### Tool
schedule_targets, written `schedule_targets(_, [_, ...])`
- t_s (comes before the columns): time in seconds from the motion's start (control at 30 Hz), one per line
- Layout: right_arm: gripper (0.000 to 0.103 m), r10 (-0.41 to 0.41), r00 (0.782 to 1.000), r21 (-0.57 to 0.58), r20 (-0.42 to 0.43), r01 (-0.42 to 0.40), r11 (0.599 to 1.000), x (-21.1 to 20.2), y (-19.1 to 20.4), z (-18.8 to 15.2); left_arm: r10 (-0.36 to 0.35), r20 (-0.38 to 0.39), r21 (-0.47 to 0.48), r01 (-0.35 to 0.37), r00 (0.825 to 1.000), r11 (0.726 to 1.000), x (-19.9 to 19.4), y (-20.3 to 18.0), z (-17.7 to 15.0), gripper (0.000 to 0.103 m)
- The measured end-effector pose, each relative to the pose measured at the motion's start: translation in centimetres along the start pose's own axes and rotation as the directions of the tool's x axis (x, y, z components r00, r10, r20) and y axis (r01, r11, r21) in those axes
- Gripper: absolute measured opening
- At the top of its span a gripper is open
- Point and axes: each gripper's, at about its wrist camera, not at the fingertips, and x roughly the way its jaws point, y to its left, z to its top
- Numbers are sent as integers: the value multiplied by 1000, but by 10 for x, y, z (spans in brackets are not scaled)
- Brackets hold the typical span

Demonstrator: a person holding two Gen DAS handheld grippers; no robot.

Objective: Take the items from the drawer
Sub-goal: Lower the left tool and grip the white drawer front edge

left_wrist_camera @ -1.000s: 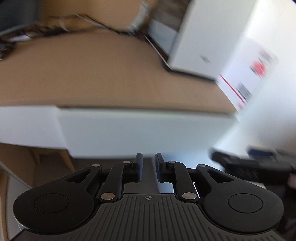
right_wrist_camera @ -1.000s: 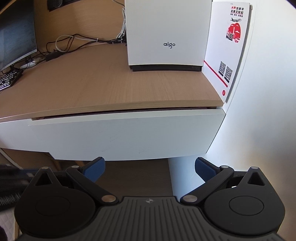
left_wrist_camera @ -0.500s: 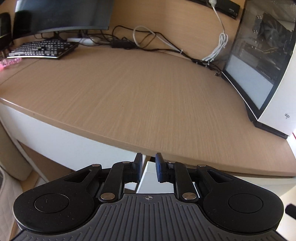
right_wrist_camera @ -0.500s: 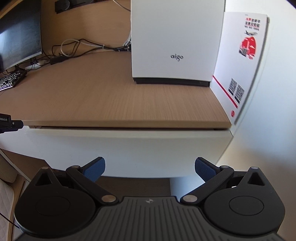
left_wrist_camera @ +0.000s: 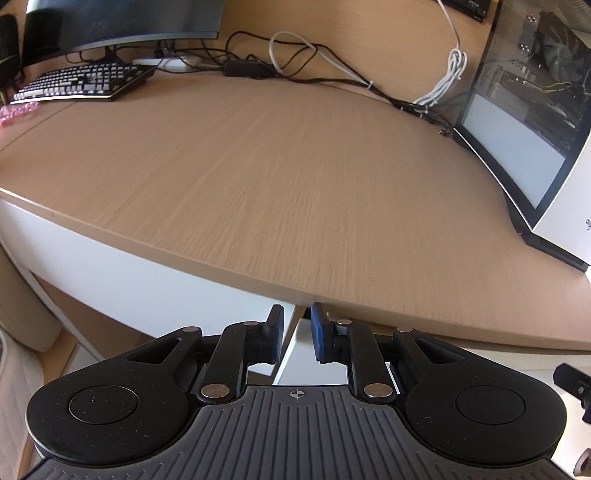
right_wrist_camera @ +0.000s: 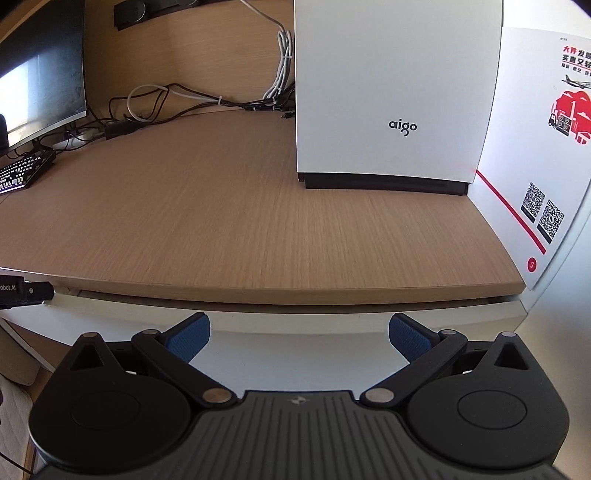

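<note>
I hold my right gripper point(right_wrist_camera: 299, 334) wide before the closed drawer point(right_wrist_camera: 295, 354) to grasp its front, my left gripper point(left_wrist_camera: 297, 338) narrow, empty.

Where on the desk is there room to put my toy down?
The wide bare wood of the desk in the middle is free, between the keyboard and the white computer case, up to the front edge. The back is crowded with cables under the monitor.
</note>
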Motion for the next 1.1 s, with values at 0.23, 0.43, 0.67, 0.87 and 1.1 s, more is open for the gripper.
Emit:
schedule_targets(0.23, [103, 3, 1000, 17, -22, -2, 1000, 5, -6, -2, -63, -53, 28, 65, 997, 998, 4, -7, 1, 38])
schedule_targets(0.43, [103, 14, 1000, -1, -16, -14, 1000, 7, -4, -1, -96, -72, -2, 96, 993, 995, 8, -7, -1, 49])
schedule_targets(0.67, [103, 19, 1000, 3, 6, -19, 1000, 16, -1, 4, -91, -67, -25, 90, 994, 996, 9, -7, -4, 51])
schedule_targets(0.87, [103, -3, 1000, 15, 3, 3, 1000, 28, 3, 4, -96, -70, -22, 95, 993, 995, 8, -7, -5, 51])
schedule_targets(1.1, [103, -35, 999, 17, -10, 36, 999, 37, 5, 3, -116, -88, -6, 116, 989, 993, 8, -5, -4, 52])
